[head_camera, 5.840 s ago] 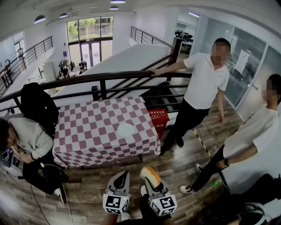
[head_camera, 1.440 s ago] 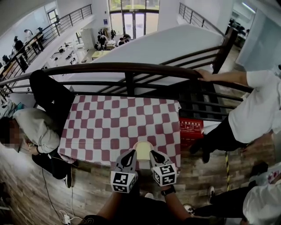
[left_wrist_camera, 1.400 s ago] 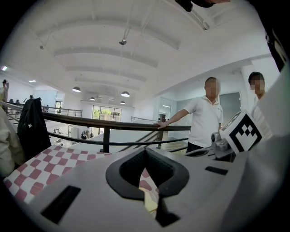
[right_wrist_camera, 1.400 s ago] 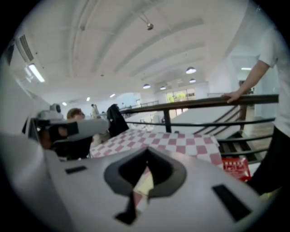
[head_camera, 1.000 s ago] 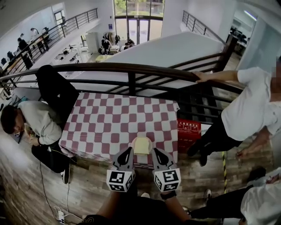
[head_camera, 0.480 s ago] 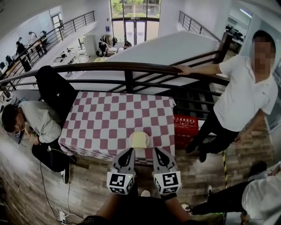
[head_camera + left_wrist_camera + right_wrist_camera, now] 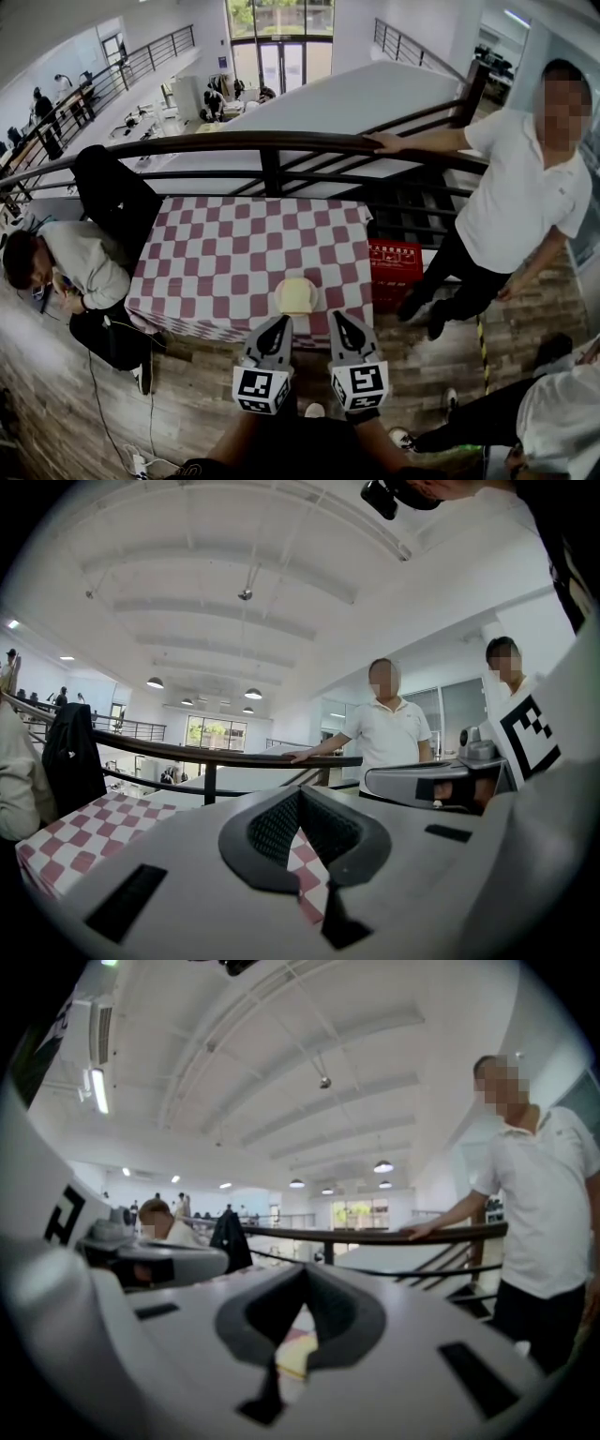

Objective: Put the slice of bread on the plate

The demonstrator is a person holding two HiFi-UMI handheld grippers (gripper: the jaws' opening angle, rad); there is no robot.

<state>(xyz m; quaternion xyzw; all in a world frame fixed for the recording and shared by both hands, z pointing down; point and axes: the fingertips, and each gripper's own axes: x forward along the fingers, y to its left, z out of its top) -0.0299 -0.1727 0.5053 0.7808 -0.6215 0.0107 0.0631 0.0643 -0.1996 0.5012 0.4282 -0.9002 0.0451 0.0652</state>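
Two grippers are hanging side by side at the near edge of the head view, over the wooden floor (image 7: 197, 394) just short of the table. Both are clenched: the left gripper (image 7: 277, 325) is keeping its jaws together with nothing between them, and the right gripper (image 7: 339, 320) is pressing its jaws tip to tip, also empty. Just past their tips in the head view, the slice of bread (image 7: 297, 294) is lying flat on the white plate (image 7: 279, 302). That plate is sitting near the front edge of the checkered table (image 7: 216, 258), right of its middle. A red crate (image 7: 394, 262) is standing on the floor beside the table's right end. A seated person (image 7: 70, 272) is crouching at its left end. Behind the table a dark railing (image 7: 234, 142) is running across, with a black jacket (image 7: 111, 192) hanging there. A standing person (image 7: 520, 202) in a white shirt is resting a hand on that railing.
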